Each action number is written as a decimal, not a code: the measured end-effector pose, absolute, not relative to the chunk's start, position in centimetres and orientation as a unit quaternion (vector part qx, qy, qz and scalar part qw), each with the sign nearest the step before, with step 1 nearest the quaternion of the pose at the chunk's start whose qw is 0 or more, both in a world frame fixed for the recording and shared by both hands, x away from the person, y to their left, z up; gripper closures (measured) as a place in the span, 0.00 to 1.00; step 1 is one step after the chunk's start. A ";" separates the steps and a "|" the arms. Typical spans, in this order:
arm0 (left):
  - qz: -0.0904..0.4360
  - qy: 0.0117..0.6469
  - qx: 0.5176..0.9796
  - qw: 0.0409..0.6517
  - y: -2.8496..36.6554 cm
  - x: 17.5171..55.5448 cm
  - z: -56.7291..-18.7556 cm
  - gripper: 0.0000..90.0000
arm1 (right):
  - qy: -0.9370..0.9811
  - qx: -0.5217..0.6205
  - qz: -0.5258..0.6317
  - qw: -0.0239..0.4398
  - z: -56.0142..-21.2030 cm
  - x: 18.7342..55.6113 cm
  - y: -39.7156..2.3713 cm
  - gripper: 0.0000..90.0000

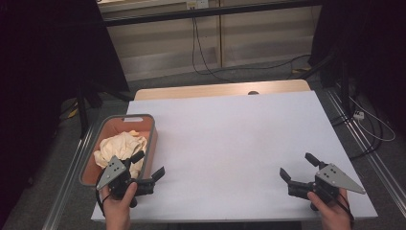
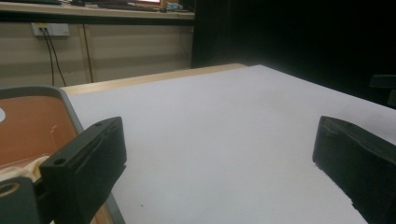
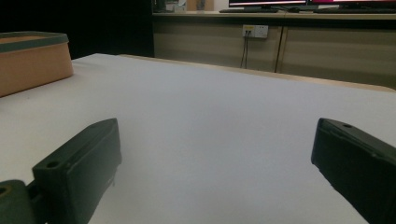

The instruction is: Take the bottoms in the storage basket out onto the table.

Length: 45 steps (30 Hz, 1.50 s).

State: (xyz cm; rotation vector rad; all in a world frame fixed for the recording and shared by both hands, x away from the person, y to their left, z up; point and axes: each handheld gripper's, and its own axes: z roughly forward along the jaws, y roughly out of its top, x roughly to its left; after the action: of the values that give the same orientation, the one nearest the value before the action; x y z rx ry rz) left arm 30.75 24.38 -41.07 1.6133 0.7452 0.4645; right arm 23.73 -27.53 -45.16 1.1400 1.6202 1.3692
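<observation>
From the high view the whole white table is laid out, with the left gripper at the lower left of the frame and the right gripper at the lower right, each held in a hand that comes in from the bottom edge; the two are well apart, with bare tabletop between them. That view alone looks down into the orange bin at the left edge of the table, grey-rimmed and holding a crumpled cream cloth that covers most of its floor; the left gripper sits at the bin's near right corner, one jaw over the rim and the cloth, the other over the table, jaws spread and pinching nothing. The left gripper view catches just a corner of the bin at the left of the frame, its orange inner wall, grey rim and a scrap of the cloth at the lower left beside the left jaw; a wall socket with cables sits in the upper left. The right gripper view has the bin from outside, at the upper left, its contents hidden behind the wall; the right gripper's jaws stand wide apart over bare table, holding nothing.
</observation>
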 end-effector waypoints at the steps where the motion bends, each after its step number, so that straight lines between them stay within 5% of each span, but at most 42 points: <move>1: 0.200 0.323 0.697 0.608 24.3 30.7 -41.0 0.03 | 0.628 0.441 0.532 0.358 -45.1 23.7 -27.5 0.02; 45: 0.203 0.334 0.679 0.622 26.7 35.0 -34.5 0.03 | 0.621 0.442 0.539 0.358 -45.0 23.8 -27.9 0.02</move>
State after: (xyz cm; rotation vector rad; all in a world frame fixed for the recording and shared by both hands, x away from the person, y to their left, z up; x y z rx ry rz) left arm 35.03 26.69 -34.51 1.5600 0.7667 0.4654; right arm 23.80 -27.95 -44.98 1.1409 1.6012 1.3914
